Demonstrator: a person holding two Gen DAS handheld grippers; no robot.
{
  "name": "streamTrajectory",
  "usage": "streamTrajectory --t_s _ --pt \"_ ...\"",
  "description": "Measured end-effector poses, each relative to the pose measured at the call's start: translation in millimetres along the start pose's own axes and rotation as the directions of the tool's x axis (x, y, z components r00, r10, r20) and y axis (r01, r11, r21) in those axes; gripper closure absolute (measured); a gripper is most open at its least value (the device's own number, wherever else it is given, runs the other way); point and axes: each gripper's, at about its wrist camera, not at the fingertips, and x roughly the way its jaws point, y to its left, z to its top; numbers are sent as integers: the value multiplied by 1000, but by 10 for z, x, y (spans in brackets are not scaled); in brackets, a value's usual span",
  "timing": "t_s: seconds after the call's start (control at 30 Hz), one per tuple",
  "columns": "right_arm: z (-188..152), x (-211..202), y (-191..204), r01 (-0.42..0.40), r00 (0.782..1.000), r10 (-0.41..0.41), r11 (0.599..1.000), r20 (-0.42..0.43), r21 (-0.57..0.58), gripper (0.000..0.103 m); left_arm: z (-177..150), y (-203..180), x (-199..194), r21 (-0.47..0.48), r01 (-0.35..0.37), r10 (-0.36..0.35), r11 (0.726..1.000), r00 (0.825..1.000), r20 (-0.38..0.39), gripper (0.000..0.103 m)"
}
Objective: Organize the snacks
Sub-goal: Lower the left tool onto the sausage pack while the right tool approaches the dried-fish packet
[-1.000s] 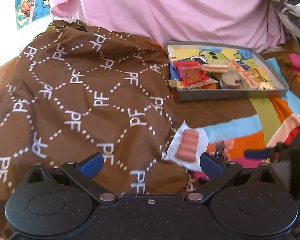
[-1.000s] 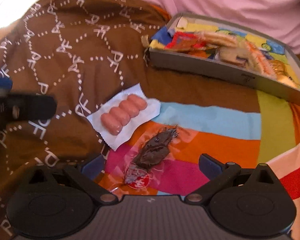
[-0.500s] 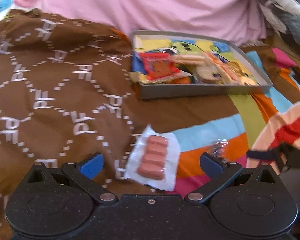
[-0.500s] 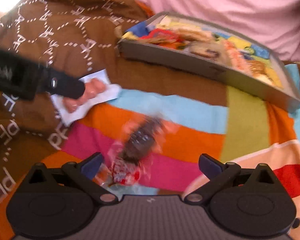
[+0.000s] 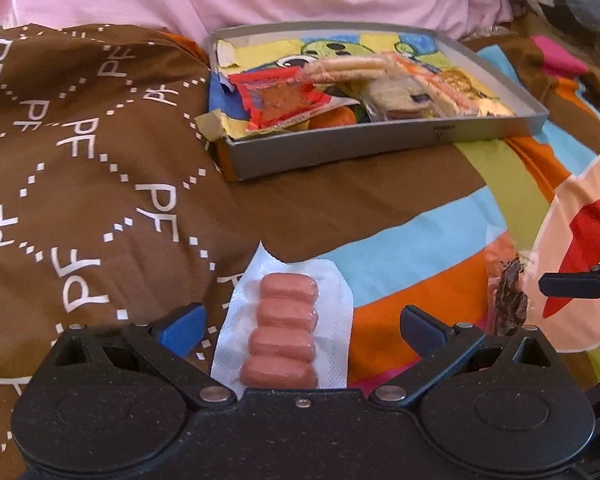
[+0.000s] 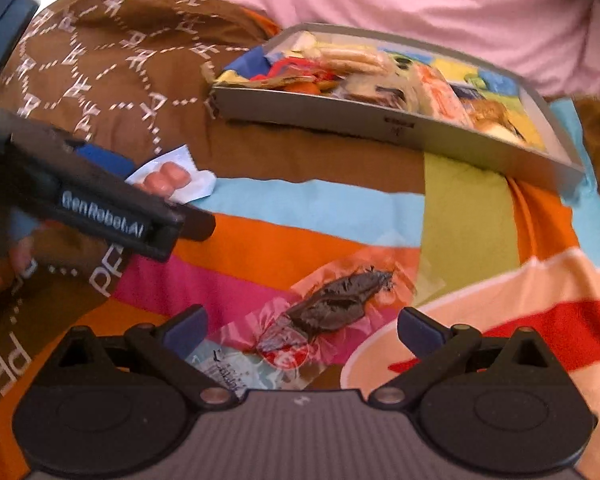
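Both grippers moved in: left gripper (image 5: 300,320) agape astride sausage pack (image 5: 286,330); right gripper (image 6: 300,322) agape astride dark snack packet (image 6: 324,312). I judge pick-up step; next clamp, carry to tray (image 5: 340,148) ahead.

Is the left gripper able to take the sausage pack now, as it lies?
Probably yes. The left gripper is open, and the sausage pack lies flat on the blanket between its fingers, with nothing on top of it.

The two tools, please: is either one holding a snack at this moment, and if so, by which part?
Nothing is held. The left tool is open around the sausage pack, and the right tool is open around the dark snack packet; both packs lie on the blanket.
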Motion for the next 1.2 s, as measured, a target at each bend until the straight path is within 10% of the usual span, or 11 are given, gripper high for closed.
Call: streamTrajectory --t_s 0.53,0.83,1.2 --pt "-152 -33 -122 -11 994 14 999 -105 34 0 -34 -206 25 57 -7 10 998 998 -54 1" --pt "-310 -290 -615 -23 995 19 999 -97 -33 0 -103 -374 8 -84 70 -77 994 993 -90 8" --pt "-339 -266 -719 -41 999 41 990 -1 -135 0 -161 -489 -3 -232 -46 29 972 997 -76 3"
